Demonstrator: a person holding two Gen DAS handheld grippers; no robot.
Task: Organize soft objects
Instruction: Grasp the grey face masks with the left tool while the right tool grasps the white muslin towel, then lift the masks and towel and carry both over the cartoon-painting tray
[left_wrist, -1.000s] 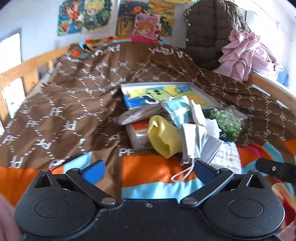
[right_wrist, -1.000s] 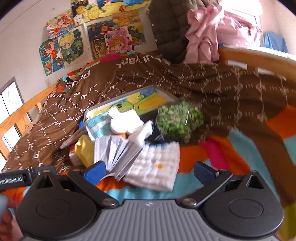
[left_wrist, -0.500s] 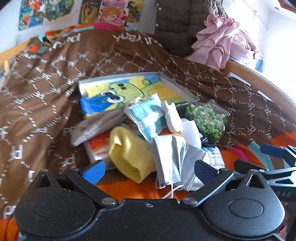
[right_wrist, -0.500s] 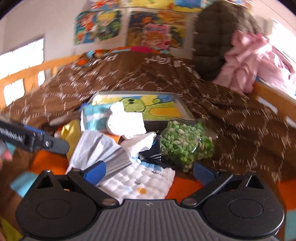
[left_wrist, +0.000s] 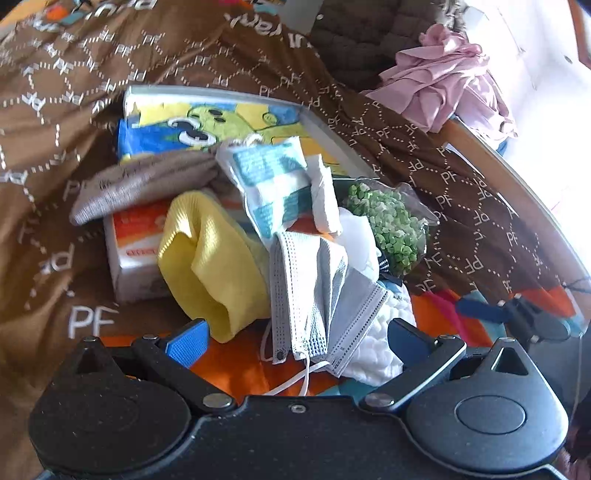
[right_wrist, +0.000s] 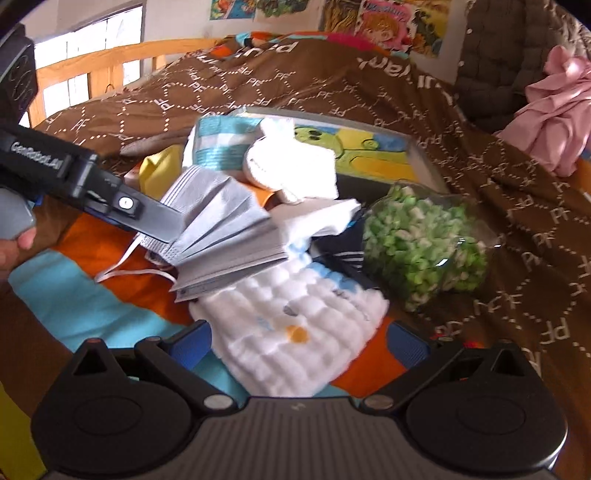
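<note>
A heap of soft things lies on the bed. In the left wrist view my left gripper (left_wrist: 297, 339) is open, its fingers either side of the lower edge of a stack of grey face masks (left_wrist: 314, 295), with a yellow cloth (left_wrist: 210, 266) just left. A grey sock (left_wrist: 140, 184) and a blue-white folded cloth (left_wrist: 269, 177) lie behind. In the right wrist view my right gripper (right_wrist: 299, 345) is open around the near end of a white quilted cloth (right_wrist: 295, 332). The left gripper's finger (right_wrist: 155, 218) rests against the masks (right_wrist: 218, 225). A white sock (right_wrist: 291, 166) sits further back.
A clear bag of green bits (right_wrist: 424, 243) lies right of the heap. Behind it, a grey tray (left_wrist: 325, 129) holds a cartoon towel (left_wrist: 221, 122). A tissue box (left_wrist: 133, 243) sits under the yellow cloth. Pink clothing (left_wrist: 443, 85) hangs over the wooden bed rail (left_wrist: 517, 177).
Both grippers have come in closer and lower to the heap. The left one now brackets the masks, and the right one has dropped around the white quilted cloth.
</note>
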